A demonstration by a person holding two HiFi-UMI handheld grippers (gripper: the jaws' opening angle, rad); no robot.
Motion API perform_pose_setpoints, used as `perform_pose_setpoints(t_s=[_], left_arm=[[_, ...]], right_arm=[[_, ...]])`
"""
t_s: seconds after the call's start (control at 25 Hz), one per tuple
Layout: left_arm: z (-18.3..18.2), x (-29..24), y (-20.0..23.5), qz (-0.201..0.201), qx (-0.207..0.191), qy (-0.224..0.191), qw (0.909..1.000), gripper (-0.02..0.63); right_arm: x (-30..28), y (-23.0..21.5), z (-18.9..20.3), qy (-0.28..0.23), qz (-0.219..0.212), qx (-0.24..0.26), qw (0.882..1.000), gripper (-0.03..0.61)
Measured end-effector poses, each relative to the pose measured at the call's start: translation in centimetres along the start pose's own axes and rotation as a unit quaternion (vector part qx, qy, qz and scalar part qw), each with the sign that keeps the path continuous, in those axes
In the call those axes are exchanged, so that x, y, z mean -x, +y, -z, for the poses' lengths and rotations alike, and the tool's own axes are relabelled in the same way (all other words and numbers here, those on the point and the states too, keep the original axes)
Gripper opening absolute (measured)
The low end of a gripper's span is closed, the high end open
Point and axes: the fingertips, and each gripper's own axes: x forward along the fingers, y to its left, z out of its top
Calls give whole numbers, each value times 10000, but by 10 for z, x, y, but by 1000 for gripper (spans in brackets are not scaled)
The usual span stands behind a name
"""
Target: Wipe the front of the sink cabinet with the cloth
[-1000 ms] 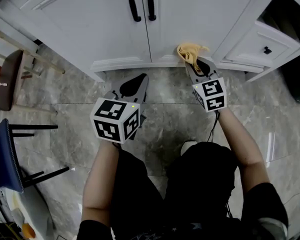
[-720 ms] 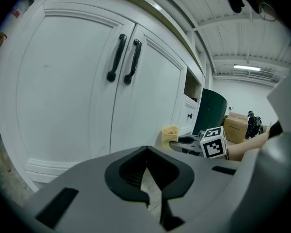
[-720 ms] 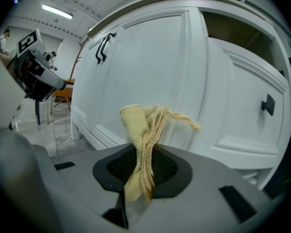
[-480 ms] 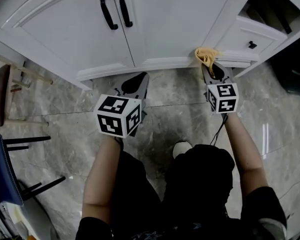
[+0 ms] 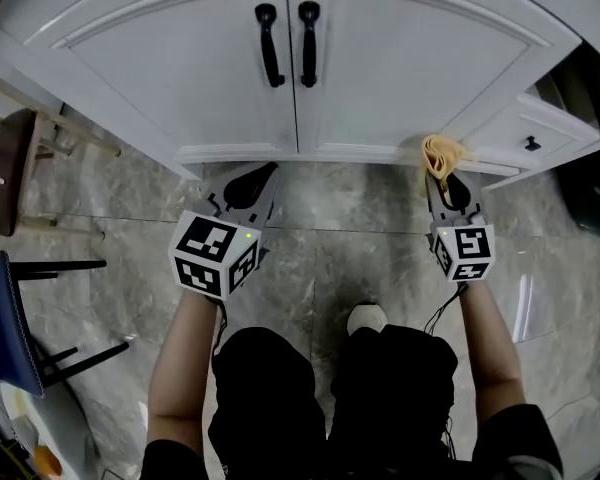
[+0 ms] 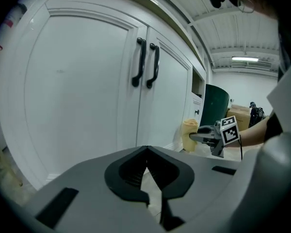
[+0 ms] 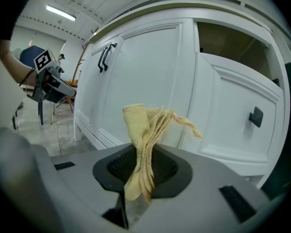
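Your right gripper (image 7: 140, 178) has its jaws clamped on the folded yellow cloth (image 7: 145, 140), which sticks up just in front of the white cabinet (image 7: 150, 76). Two black door handles (image 7: 105, 56) show at upper left, a drawer knob (image 7: 255, 116) at right, and your left gripper (image 7: 53, 84) hangs far left.

Home-style kitchen corner: white panelled cabinet doors (image 5: 180, 78) with black bar handles (image 5: 270, 45), small drawer (image 5: 515, 133), grey marble-look floor tiles (image 5: 330, 258), blue chair (image 5: 0, 318); beyond, ribbed hall-like ceiling (image 6: 233, 23) with strip light (image 6: 245, 59).
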Motion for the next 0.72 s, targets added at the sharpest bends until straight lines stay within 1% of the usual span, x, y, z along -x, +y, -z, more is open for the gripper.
perform_pose_setpoints(t_s=[0.12,0.28,0.36,0.44,0.48,0.6,0.72], left_arm=[[-4,26,9,-111,239,-12,9997,17],[-6,66,8,-382,425,56,9983,17],[-5,83,1,-466,680,151,9965,17],[-5,101,-14,-450,1013,293,9934,17],[-7,110,-22,-427,1088,393,9924,17],[-26,140,-48,-387,987,643,9923,17],[-58,176,-73,-311,968,716,9922,17]], right_arm=[[2,11,-23,108,-136,-241,9996,81],[16,32,-50,387,-413,-505,9971,81],[28,44,-61,548,-546,-558,9954,81],[46,51,-74,728,-641,-586,9936,81],[56,53,-82,806,-656,-612,9927,81],[83,54,-118,938,-618,-756,9908,81],[114,56,-162,1034,-552,-835,9896,81]])
